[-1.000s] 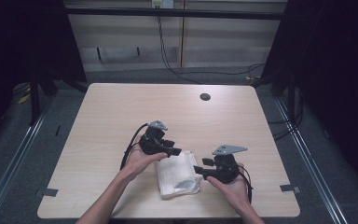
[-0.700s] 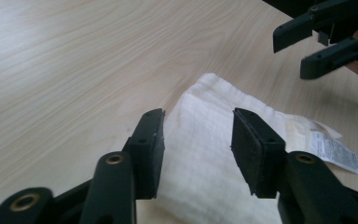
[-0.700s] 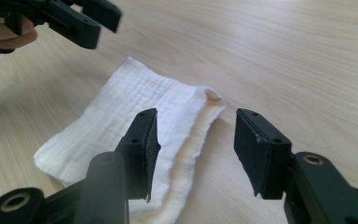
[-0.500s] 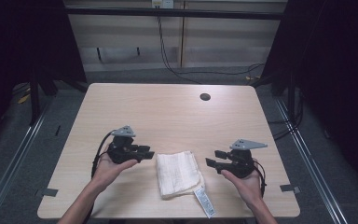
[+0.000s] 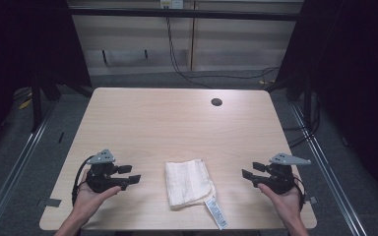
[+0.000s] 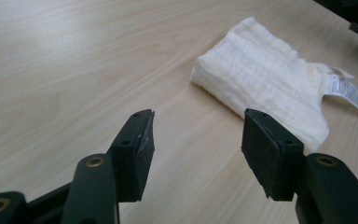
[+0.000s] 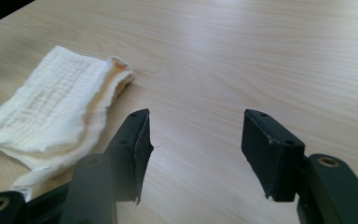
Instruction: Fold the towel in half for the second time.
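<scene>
Bench [image 5: 177, 123] bare bar the folded cloth [image 5: 188, 183], so we've parked left gripper [image 5: 134, 174] and right gripper [image 5: 248, 170] either side, jaws just opened, nothing between them, fold looks done.

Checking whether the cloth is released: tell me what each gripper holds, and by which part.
Nothing is held. Left gripper and right gripper are open, empty, on either side of the folded cloth.

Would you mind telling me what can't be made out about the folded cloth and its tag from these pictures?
- Print on the tag: too small in the high view, blurred in the left gripper view.
- Tag's end: cut off by the right edge in the left gripper view.
- Folded cloth: its layers and underside are hidden by its own top fold.
- Cloth's near corner: hidden behind a finger in the right gripper view.
</scene>
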Demonstrator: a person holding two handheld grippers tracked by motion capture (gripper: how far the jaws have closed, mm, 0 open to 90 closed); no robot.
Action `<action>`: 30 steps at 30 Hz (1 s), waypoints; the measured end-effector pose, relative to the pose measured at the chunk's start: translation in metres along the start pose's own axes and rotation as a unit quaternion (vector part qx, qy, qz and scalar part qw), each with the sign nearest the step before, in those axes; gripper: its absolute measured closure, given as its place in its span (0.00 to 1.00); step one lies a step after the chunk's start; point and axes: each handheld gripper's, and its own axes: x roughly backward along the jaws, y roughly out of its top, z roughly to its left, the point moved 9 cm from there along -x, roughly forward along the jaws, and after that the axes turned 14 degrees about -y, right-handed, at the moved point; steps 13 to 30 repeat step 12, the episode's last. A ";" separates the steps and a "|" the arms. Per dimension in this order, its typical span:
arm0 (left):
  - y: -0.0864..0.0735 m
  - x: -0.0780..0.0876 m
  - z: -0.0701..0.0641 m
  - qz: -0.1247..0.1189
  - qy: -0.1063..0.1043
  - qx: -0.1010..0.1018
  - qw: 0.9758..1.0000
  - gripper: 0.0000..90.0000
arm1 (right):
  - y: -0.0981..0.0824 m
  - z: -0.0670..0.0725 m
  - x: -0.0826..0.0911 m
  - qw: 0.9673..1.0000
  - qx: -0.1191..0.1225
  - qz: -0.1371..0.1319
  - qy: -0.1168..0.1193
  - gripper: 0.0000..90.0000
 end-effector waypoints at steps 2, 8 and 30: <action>-0.006 0.006 0.000 -0.010 0.007 0.012 1.000 0.50 | -0.003 -0.007 0.003 1.000 -0.009 -0.002 -0.005 0.47; -0.019 0.023 0.011 -0.036 0.080 0.007 0.996 0.52 | -0.005 -0.021 0.012 0.999 -0.025 -0.017 -0.018 0.44; -0.014 0.023 0.017 -0.050 0.074 0.014 0.996 0.49 | -0.014 -0.026 0.009 0.999 -0.025 -0.009 -0.026 0.42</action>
